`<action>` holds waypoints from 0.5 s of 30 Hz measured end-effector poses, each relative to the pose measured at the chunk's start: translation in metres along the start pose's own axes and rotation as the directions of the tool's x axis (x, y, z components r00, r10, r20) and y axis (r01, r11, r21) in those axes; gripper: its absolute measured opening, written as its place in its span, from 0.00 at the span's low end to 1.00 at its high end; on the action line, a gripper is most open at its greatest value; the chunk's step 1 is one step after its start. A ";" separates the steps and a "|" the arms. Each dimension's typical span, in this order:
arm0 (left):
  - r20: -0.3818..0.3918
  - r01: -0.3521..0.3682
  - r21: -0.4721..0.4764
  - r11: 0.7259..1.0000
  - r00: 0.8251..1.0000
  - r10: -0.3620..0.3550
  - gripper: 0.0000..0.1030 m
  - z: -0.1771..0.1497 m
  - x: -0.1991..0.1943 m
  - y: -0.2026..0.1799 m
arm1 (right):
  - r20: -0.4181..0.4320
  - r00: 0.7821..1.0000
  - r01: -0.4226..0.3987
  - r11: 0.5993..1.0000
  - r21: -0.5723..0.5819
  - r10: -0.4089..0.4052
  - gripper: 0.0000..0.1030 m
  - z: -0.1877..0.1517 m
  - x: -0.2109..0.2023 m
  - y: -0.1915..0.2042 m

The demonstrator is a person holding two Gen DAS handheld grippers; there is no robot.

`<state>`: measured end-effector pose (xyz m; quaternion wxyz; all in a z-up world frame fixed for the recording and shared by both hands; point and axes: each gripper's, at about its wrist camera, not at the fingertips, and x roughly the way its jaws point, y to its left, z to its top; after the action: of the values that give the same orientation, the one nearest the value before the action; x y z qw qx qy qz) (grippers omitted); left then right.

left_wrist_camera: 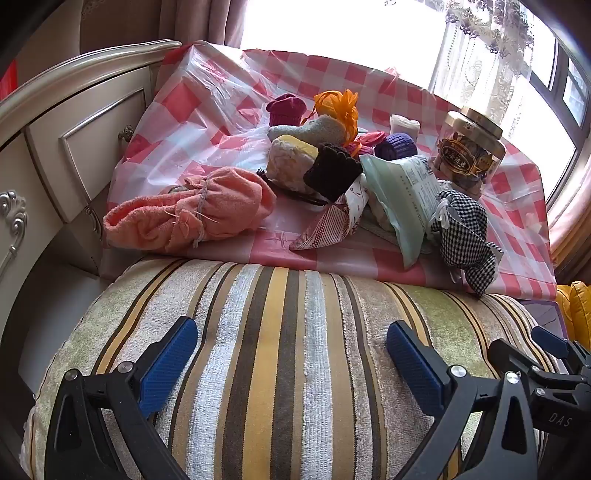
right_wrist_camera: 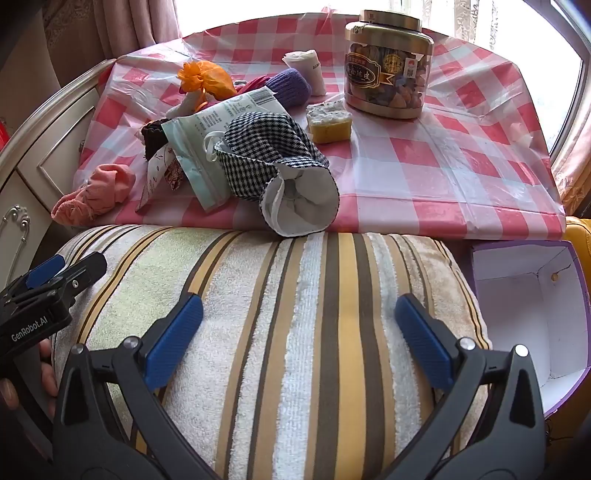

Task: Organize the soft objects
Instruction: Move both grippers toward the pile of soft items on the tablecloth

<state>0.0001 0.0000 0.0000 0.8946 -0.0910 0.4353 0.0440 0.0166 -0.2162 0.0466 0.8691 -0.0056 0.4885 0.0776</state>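
Presently both tools — left tool (left_wrist_camera: 291, 349) and right tool (right_wrist_camera: 299, 321) — hang spread wide over the striped cushion (right_wrist_camera: 295, 314), pinching nothing; soft items — towel (left_wrist_camera: 188, 212), checked pouch (right_wrist_camera: 273, 166) — lie on the surface (right_wrist_camera: 443, 162).

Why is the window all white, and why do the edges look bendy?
Left wrist view: sunlight washes the window out to plain white, and the fisheye lens curves the dresser. Right wrist view: same glare up top, corners go dark, the checked cloth stays sharp.

the pale green packet (left_wrist_camera: 400, 192) hides the sponge (right_wrist_camera: 328, 120) from the left wrist; the open box (right_wrist_camera: 532, 314) runs off the right wrist's edge.
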 end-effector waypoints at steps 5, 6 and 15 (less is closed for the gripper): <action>0.009 0.002 -0.001 1.000 1.000 -0.002 1.00 0.000 0.000 0.000 | 0.004 1.000 -0.003 1.000 0.002 0.003 1.00 -0.001 0.000 0.000; 0.008 0.003 -0.001 1.000 1.000 -0.003 1.00 0.000 0.000 0.000 | 0.006 1.000 -0.006 1.000 0.004 0.006 1.00 -0.001 0.000 -0.001; -0.013 0.018 -0.007 1.000 1.000 -0.018 1.00 0.004 0.002 0.002 | 0.033 0.999 0.007 1.000 -0.002 -0.007 1.00 -0.005 -0.002 0.001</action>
<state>0.0042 0.0028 0.0004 0.8918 -0.0983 0.4402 0.0369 0.0108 -0.2158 0.0459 0.8772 -0.0071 0.4742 0.0751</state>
